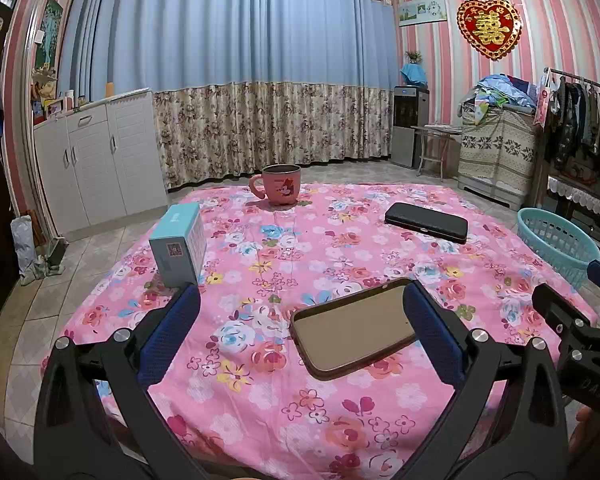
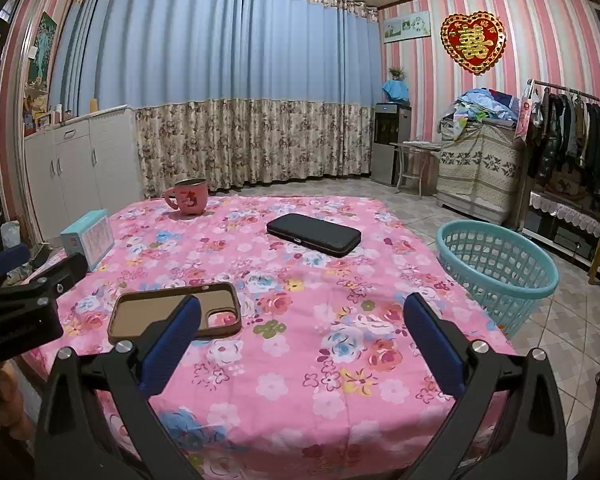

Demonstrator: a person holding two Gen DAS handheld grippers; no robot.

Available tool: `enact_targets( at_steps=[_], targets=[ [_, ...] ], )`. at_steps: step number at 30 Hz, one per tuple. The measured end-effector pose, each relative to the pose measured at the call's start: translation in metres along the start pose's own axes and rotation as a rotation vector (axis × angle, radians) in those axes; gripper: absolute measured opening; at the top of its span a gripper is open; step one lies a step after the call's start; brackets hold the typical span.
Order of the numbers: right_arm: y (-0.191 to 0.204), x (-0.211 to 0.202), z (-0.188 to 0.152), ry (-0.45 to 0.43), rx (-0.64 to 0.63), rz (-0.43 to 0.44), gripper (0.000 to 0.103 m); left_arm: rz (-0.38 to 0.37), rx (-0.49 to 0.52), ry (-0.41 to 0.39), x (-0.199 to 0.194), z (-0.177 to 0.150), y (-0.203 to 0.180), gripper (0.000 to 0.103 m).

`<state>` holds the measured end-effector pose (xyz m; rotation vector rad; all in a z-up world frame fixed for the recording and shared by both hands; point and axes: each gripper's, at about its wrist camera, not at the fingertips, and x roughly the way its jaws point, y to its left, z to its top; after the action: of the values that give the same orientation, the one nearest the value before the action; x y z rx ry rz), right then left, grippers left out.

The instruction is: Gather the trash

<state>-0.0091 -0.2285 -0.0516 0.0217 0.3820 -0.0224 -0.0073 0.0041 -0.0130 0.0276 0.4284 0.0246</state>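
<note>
A table under a pink floral cloth [image 1: 300, 264] [image 2: 300, 280] holds a brown phone case [image 1: 352, 328] [image 2: 172, 312], a light blue box [image 1: 178, 242] [image 2: 88, 242], a black flat case [image 1: 426, 222] [image 2: 314, 234] and a pink mug [image 1: 278, 184] [image 2: 188, 196]. My left gripper [image 1: 300, 300] is open and empty above the near table; the phone case lies by its right finger [image 1: 432, 332]. My right gripper [image 2: 300, 308] is open and empty, with the phone case behind its left finger [image 2: 172, 340]. A teal basket [image 2: 496, 268] [image 1: 556, 240] stands on the floor to the right.
White cabinets [image 1: 96, 160] stand at the left wall, curtains behind the table. A clothes rack [image 2: 572, 140] and a covered chest [image 2: 476, 172] stand at the right. Tiled floor surrounds the table. The other gripper's body shows at the right edge [image 1: 580, 340] and left edge [image 2: 20, 300].
</note>
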Motion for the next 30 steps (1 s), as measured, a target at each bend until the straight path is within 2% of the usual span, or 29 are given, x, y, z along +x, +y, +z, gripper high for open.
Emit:
enact_targets(
  at_steps=[30],
  targets=[
    [-0.0004,0.0002,-0.0025,-0.006,0.003,-0.011,0.099,0.008,0.004,-0.012,0.0022,-0.0014,0.0009,0.098]
  ],
)
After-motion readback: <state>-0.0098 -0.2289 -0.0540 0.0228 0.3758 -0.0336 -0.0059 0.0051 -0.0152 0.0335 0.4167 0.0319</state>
